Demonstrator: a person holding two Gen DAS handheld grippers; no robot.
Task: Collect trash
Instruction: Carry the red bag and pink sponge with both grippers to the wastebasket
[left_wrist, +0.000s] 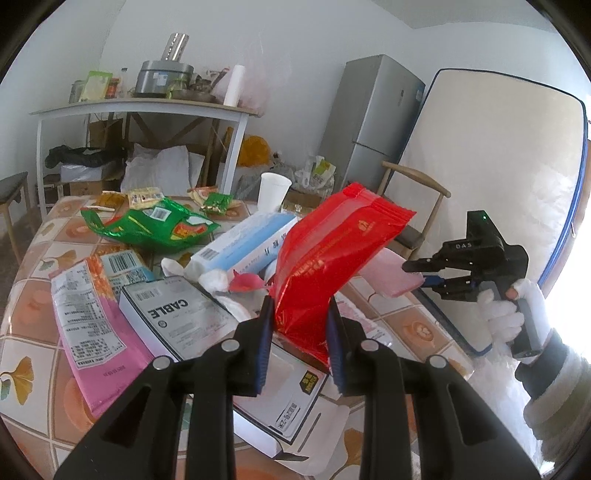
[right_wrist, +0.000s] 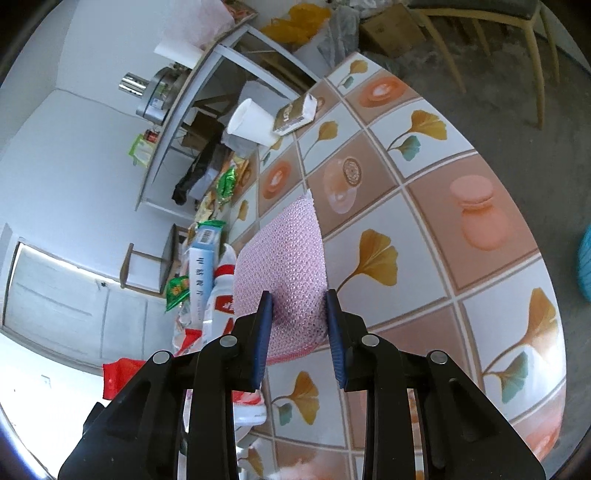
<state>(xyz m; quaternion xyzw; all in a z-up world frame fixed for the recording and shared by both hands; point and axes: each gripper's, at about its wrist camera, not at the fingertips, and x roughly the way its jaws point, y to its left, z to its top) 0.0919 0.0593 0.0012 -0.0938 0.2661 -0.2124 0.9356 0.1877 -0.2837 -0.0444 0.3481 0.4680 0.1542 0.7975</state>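
A shiny red foil bag (left_wrist: 332, 243) stands tilted above the cluttered table, and my left gripper (left_wrist: 300, 306) is shut on its lower end. In the right wrist view my right gripper (right_wrist: 298, 299) is shut on a pink mesh scouring pad (right_wrist: 284, 251), held over the patterned tablecloth (right_wrist: 424, 229). The left wrist view also shows the right gripper (left_wrist: 419, 275) off to the right, in a white-gloved hand (left_wrist: 506, 317), with the pink pad (left_wrist: 384, 275) sticking out leftward from its fingers.
Litter covers the table: a green wrapper (left_wrist: 147, 225), a blue-and-white pack (left_wrist: 243, 247), a "CABLE" box (left_wrist: 173, 317), a pink packet (left_wrist: 85, 317) and a white cup (left_wrist: 272, 192). A wooden chair (left_wrist: 413, 206), a fridge (left_wrist: 373, 122) and a mattress (left_wrist: 491, 166) stand beyond.
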